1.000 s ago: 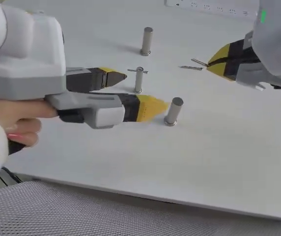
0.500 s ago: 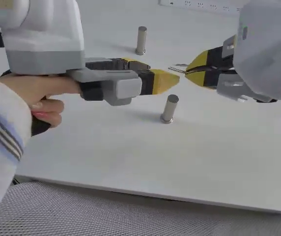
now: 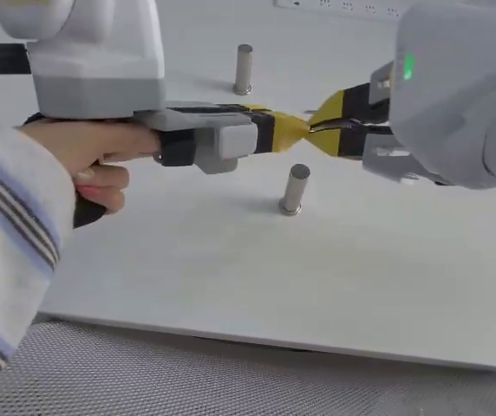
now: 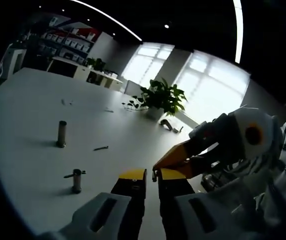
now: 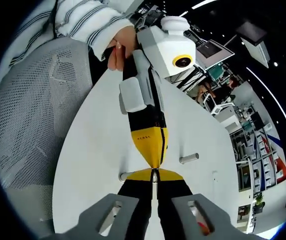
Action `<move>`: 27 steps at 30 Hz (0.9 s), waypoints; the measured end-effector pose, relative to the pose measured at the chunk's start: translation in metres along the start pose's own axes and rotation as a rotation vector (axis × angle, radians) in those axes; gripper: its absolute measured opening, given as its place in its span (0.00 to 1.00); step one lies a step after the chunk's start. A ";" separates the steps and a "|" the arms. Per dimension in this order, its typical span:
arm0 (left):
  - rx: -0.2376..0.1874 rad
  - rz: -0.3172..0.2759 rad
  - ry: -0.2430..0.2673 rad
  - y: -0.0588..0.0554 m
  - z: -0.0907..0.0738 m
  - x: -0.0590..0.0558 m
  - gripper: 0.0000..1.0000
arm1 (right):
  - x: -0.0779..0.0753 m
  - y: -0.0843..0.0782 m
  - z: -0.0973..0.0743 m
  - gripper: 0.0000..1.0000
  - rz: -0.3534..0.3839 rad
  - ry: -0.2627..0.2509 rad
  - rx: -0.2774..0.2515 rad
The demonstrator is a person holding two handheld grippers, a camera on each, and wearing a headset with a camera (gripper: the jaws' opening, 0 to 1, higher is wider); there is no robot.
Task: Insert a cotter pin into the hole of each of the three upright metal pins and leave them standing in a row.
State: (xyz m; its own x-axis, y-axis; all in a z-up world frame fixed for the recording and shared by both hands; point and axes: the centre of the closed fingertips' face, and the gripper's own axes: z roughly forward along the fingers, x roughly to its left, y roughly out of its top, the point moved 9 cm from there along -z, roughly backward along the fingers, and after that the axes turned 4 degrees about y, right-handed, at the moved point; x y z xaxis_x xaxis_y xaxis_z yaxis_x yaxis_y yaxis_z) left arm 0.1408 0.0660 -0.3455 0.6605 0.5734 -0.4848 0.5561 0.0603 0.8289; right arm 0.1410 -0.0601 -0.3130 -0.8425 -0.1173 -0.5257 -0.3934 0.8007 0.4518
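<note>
Steel pins: done pin (image 4: 76,180) has a cotter thru it, far pin (image 3: 244,69) & near pin (image 3: 295,191) look bare, so 2 left. My right gripper (image 3: 322,134) is pinched on a cotter pin (image 5: 154,175) over the bench (image 3: 231,269), tip-to-tip w/ my left gripper (image 3: 293,130), whose jaws are near-closed; can't tell if they bite. Spare cotter pin (image 4: 101,148) lies on the bench; near pin stands close by the tips, easy to knock.
</note>
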 end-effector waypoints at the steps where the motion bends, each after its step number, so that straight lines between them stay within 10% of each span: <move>1: 0.003 0.000 -0.003 0.000 0.000 0.000 0.04 | 0.000 0.000 0.000 0.00 0.000 -0.001 0.000; 27: 0.057 -0.030 -0.030 -0.005 -0.002 -0.006 0.00 | 0.004 0.000 -0.003 0.00 0.022 0.008 -0.003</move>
State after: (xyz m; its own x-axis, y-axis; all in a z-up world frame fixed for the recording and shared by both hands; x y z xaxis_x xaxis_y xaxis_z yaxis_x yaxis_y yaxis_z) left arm 0.1331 0.0640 -0.3462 0.6575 0.5475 -0.5176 0.6027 0.0299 0.7974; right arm 0.1366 -0.0624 -0.3132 -0.8540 -0.1045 -0.5096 -0.3759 0.8012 0.4656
